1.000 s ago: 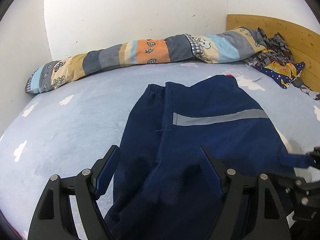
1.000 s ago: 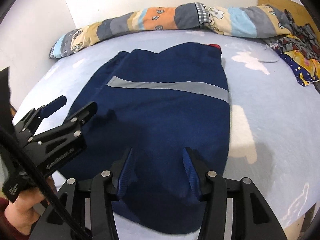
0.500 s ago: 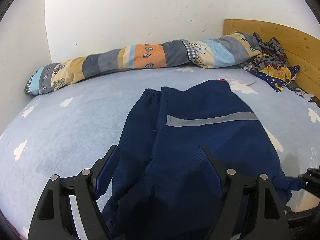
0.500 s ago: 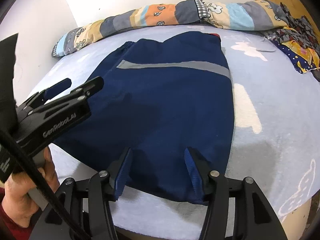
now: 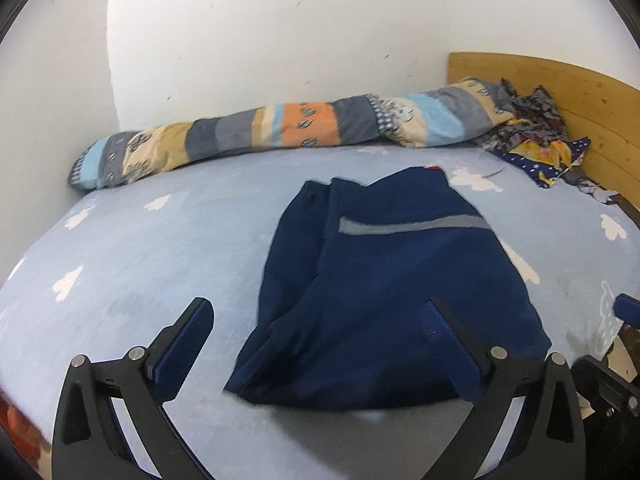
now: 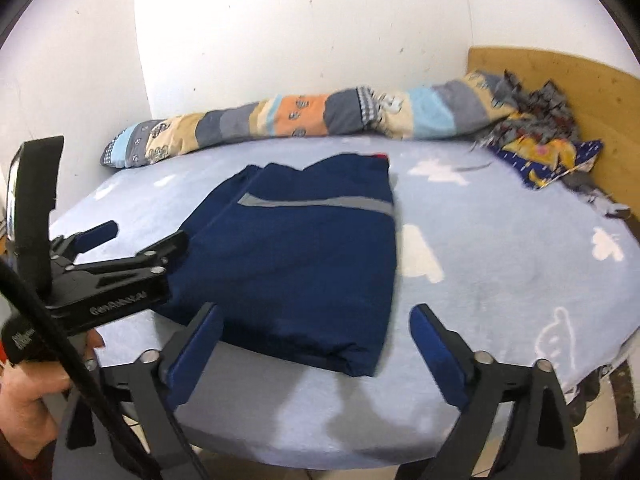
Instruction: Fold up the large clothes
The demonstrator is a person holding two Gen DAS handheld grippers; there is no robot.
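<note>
Navy garment (image 5: 384,300) folded on bed (image 5: 140,272), both claws spread apart and empty — left claw (image 5: 320,344), right claw (image 6: 316,340), red patch mostly hidden.

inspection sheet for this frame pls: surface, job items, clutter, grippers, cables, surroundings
Surface: light blue bed sheet with white cloud print, garment lies flat on it.
Job's things: folded navy blue garment with a grey reflective stripe, near the bed's front edge, in neither gripper.
Clutter: long patchwork rolled quilt along the wall; crumpled patterned cloth pile by the headboard.
Grippers: left gripper open; right gripper open, jaws empty.
Cables: black cable at the left gripper's handle.
Surroundings: white wall, wooden headboard.
</note>
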